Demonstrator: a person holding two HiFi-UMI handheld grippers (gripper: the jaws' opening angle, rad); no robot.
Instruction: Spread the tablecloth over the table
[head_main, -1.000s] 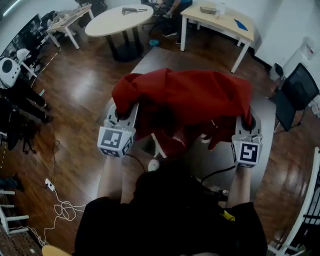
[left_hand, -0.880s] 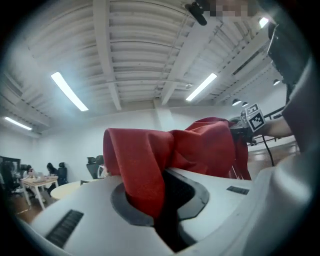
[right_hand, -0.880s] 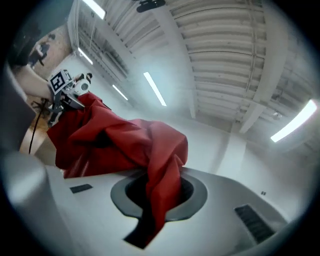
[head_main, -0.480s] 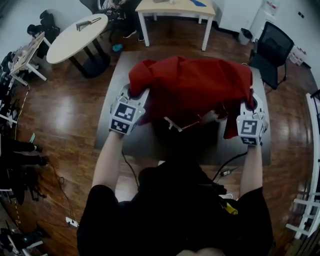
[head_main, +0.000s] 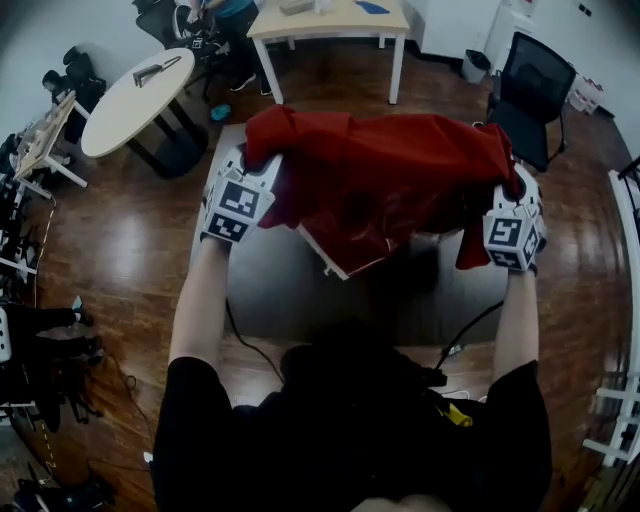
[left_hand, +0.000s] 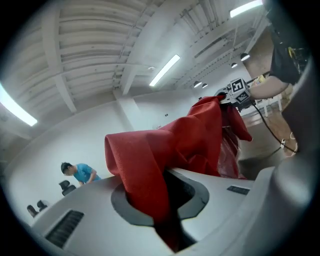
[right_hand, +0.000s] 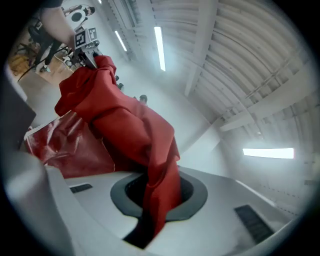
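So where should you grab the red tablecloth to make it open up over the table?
By its two outer ends, one claw coming in from each side. The tablecloth hangs bunched, with folds sagging in the middle, so pinching the ends should let it pull flat. The left claw and right claw are shut on those ends, above the grey table.

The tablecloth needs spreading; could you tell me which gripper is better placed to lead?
Left, marginally: both clamp the tablecloth, but the left gripper sits nearer the table's far edge than the right gripper.
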